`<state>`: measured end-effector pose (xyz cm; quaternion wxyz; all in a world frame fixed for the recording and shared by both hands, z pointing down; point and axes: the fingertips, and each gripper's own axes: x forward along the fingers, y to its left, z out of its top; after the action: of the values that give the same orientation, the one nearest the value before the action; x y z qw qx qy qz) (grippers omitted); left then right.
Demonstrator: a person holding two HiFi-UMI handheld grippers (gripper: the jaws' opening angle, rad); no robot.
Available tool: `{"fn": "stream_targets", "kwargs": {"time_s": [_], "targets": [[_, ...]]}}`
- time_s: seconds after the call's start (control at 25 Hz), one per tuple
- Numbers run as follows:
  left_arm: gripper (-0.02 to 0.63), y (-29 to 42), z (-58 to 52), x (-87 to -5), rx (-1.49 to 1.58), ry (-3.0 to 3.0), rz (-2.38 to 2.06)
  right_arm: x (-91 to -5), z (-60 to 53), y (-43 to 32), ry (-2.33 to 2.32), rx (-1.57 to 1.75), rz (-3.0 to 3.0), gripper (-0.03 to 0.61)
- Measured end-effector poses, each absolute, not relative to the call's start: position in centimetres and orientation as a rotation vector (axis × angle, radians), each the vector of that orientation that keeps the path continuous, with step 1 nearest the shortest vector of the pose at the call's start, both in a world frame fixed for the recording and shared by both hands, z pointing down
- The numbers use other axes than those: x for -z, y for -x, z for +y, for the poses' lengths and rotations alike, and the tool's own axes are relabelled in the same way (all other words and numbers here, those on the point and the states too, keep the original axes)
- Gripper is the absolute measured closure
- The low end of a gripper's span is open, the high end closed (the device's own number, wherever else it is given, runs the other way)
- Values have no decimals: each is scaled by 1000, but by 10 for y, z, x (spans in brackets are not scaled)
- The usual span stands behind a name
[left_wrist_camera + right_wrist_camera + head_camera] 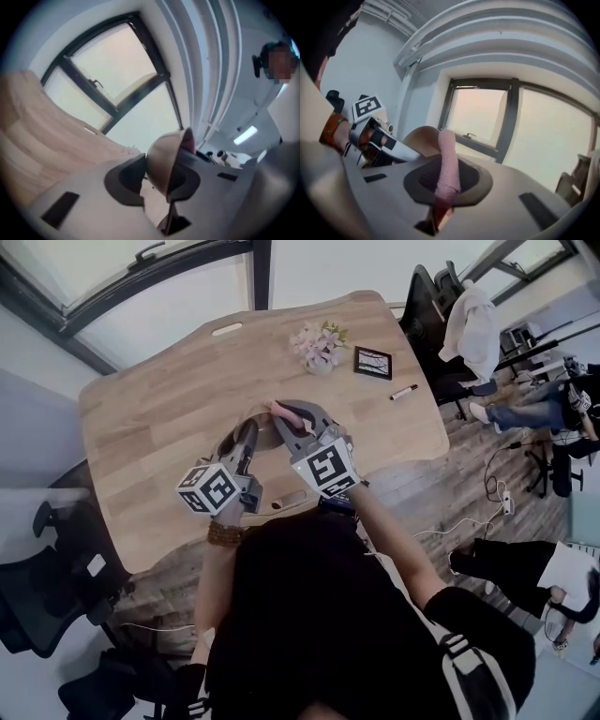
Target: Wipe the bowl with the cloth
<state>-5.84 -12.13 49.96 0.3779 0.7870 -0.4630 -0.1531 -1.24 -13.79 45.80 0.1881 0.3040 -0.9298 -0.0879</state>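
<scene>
Above the wooden table (159, 427) my left gripper (246, 439) is shut on the rim of a brown bowl (266, 433), which it holds tilted on edge. In the left gripper view the bowl (161, 157) stands between the pads of the left gripper (158, 182), and a bit of pink shows behind its rim. My right gripper (298, 414) is shut on a folded pink cloth (282, 411) just beyond the bowl. In the right gripper view the cloth (446, 164) sticks up from the right gripper (446, 182), with the bowl (421, 139) right behind it.
A small bunch of pale flowers (318, 343), a black-framed card (373, 362) and a marker (404, 392) lie at the table's far right. Office chairs (441, 324) and seated people (544, 409) are off the right edge. A dark chair (47, 577) stands at the left.
</scene>
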Motion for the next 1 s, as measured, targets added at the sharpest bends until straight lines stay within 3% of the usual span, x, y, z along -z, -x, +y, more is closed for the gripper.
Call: {"fn": "stream_targets", "kwargs": {"time_s": [0.12, 0.24, 0.52, 0.6, 0.68, 0.8, 0.92, 1.0], "targets": [[497, 45, -118, -508, -5, -2239, -1218, -478, -130, 14, -598, 398, -2471, 561], [541, 41, -118, -512, -205, -2324, -1243, -478, -125, 17, -522, 490, -2415, 561], [552, 68, -129, -477, 552, -1958, -1265, -442, -142, 15, -851, 168, -2695, 561], [546, 71, -130, -478, 641, -1904, -1274, -442, -145, 12, -921, 24, -2728, 560], [537, 65, -128, -485, 524, -1977, -1271, -456, -145, 10, -878, -15, -2684, 560], [491, 46, -122, -500, 147, -2192, -1250, -477, -134, 8, -636, 226, -2523, 561], [541, 32, -118, -515, -195, -2312, -1230, -485, -125, 8, -508, 411, -2390, 560], [550, 33, -120, -512, -140, -2271, -1210, -482, -127, 7, -566, 369, -2419, 561]]}}
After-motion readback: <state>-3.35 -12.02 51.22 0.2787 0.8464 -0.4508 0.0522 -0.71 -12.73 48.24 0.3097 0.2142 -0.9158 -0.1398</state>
